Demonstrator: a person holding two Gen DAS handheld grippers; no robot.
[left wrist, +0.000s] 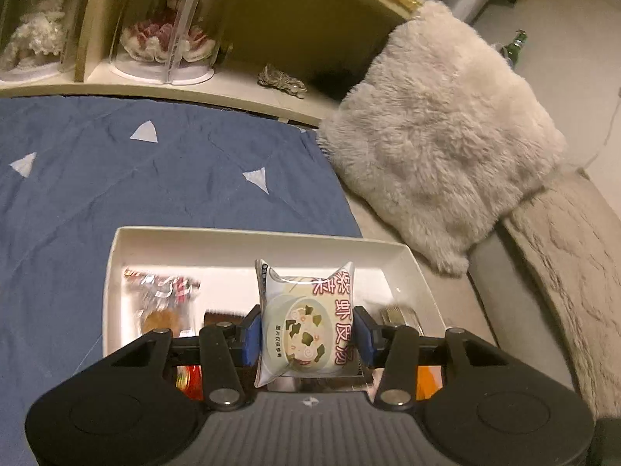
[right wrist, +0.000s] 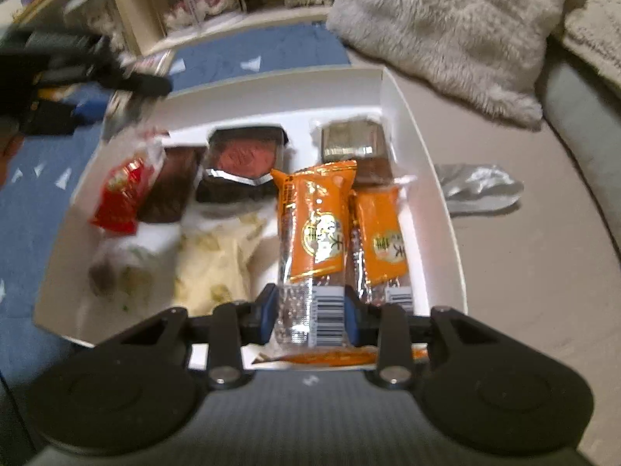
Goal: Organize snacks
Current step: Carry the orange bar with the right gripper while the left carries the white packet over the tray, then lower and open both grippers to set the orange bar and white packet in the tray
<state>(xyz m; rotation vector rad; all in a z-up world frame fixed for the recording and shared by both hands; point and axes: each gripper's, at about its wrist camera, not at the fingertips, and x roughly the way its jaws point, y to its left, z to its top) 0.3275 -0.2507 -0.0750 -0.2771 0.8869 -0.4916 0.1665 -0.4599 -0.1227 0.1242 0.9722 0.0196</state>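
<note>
A white box lies on the bed and holds several snacks. Over its middle, my left gripper is shut on a white soup packet with red lettering, held upright. Seen from the right wrist, the same white box holds a red packet, dark foil cakes, a silver pack and an orange bar. My right gripper is shut on another orange snack bar by its clear barcode end, above the box's near right part. The left gripper appears blurred at upper left.
The box rests on a blue sheet with white triangles. A fluffy cushion sits at the right. A crumpled silver wrapper lies right of the box. A wooden shelf with dolls in clear cases runs along the back.
</note>
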